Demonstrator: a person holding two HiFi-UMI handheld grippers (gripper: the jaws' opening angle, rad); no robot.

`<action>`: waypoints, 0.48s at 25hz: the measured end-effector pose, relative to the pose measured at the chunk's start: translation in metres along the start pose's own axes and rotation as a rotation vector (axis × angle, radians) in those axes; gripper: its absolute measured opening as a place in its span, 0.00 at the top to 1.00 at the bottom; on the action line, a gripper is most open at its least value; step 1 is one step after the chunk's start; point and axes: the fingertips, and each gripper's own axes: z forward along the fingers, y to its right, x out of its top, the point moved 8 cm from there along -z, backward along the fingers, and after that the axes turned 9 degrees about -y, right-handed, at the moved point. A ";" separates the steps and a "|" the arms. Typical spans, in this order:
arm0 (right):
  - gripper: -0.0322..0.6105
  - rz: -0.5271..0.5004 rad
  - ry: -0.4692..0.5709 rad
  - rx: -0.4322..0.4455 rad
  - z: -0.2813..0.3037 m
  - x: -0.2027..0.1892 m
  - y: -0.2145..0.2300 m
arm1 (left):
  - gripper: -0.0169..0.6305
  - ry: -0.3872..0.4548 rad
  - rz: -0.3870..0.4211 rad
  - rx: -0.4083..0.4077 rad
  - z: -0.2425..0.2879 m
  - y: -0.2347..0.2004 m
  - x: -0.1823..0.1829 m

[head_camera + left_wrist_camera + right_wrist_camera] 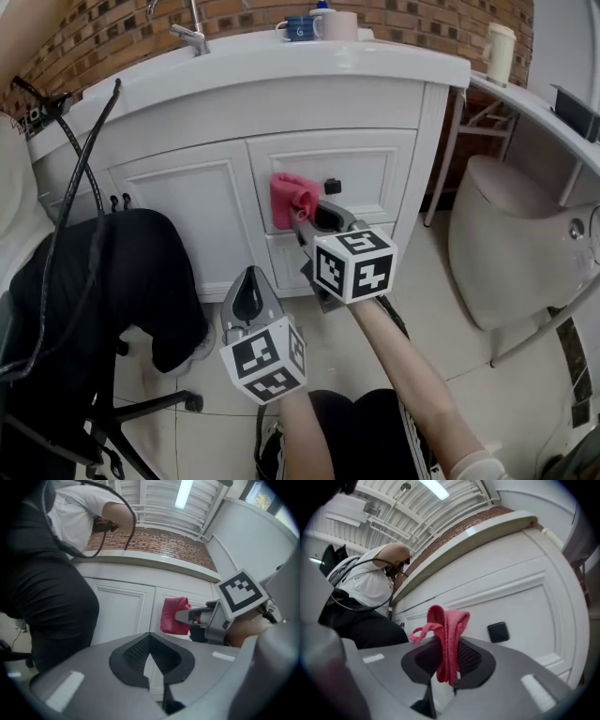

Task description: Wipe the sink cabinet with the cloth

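Against the upper drawer front of the white sink cabinet (178, 202), just left of its black square knob (332, 186), the right gripper (307, 219) is holding the pink cloth (292, 199). The right gripper view is showing this gripper's 2 jaws clamping on the cloth (447, 630), with the fabric bunching above the dark pads and a short end hanging down between them; the knob (498, 632) is sitting just to the right of the bundle on the paneled front (520, 602). The cloth is appearing to press on the panel, though actual contact is hard to tell. Lower and to the left, the left gripper (251, 281) is hovering well apart from the cabinet and pointing toward the doors. Its jaws are resting together in the left gripper view (149, 656), with only a thin sliver showing between the pads and nothing between them. From there the cloth (174, 616) and the right gripper (187, 617) are showing side on, in front of the cabinet (122, 611). Up on the worktop (281, 70), a faucet (192, 37) and a blue mug (300, 28) are standing. A person in dark trousers (103, 272) is sitting at the left, and a toilet (511, 234) is standing at the right.
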 end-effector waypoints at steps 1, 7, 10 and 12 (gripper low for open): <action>0.86 -0.011 -0.023 0.015 0.015 -0.004 -0.008 | 0.95 -0.007 -0.015 0.009 0.001 -0.005 -0.003; 0.86 -0.108 -0.026 -0.070 0.039 -0.010 -0.016 | 0.95 -0.023 0.049 -0.058 0.016 0.011 -0.007; 0.86 -0.138 0.027 -0.125 0.016 -0.007 0.006 | 0.95 0.008 0.105 -0.098 0.017 0.032 -0.001; 0.86 -0.128 0.036 -0.165 -0.002 -0.008 0.028 | 0.95 0.026 0.137 -0.113 0.014 0.048 0.002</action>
